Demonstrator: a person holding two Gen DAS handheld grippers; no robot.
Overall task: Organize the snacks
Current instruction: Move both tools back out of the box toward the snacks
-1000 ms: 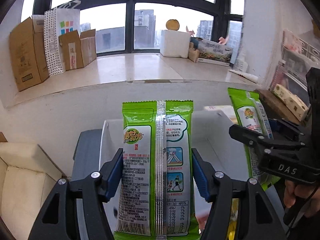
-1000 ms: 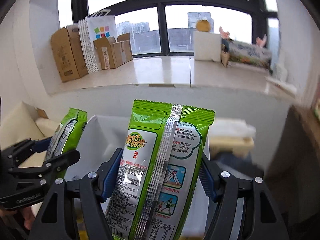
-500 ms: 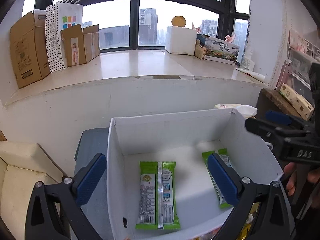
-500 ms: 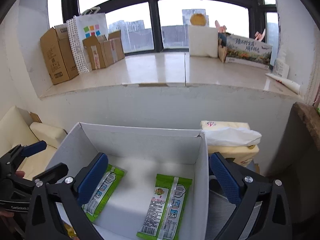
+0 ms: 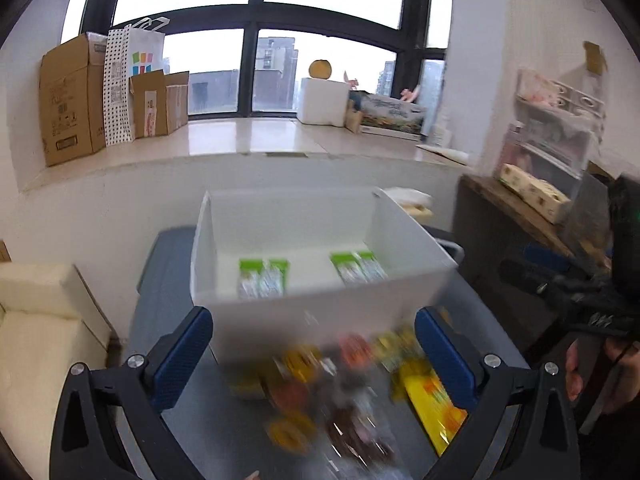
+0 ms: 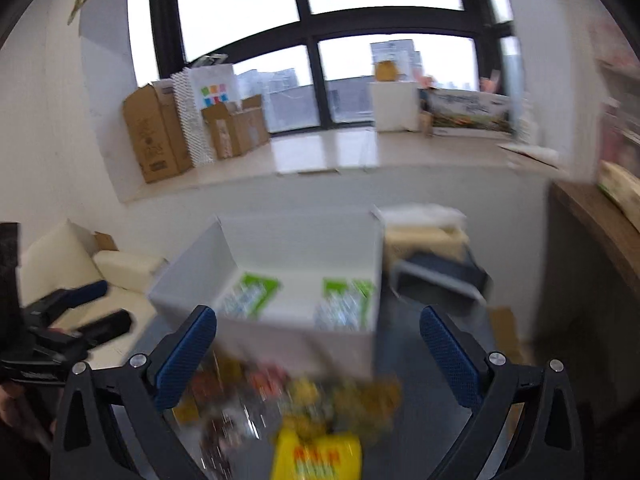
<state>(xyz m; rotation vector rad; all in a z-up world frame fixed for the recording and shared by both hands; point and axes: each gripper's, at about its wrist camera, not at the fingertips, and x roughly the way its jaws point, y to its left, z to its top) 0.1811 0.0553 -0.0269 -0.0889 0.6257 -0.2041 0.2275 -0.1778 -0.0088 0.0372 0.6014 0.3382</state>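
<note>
We hold both tongs spread wide with nothing between their blue pads: the left tongs [image 5: 312,344] and the right tongs [image 6: 318,344] have each let go, having just been opening, and no packet sits between either pair.

The two green snack packets we are sorting lie flat on the floor of the white box [image 5: 320,304]. The left green packet [image 5: 263,278] and the right green packet [image 5: 357,267] lie side by side but apart, long edges roughly parallel; from the right wrist they show the same way [image 6: 252,294] and [image 6: 346,300]. Laid flat and spaced like this, they leave room between and around them, which we judge is meant for more rows of the same kind.

Just in front of the box's near wall, on the grey counter [image 5: 208,420], sits the loose pile of mixed snacks [image 5: 340,392]: yellow, orange and dark wrappers, blurred in both views, so we cannot tell one item from another beyond a yellow packet [image 6: 316,456] at the near edge. Both tongs hang above this pile, angled down toward it, which suits picking the next items. Each tool also appears at the edge of the other's view, held by a hand [image 5: 588,376]. We judge the sorting is early, most snacks being unsorted.
</note>
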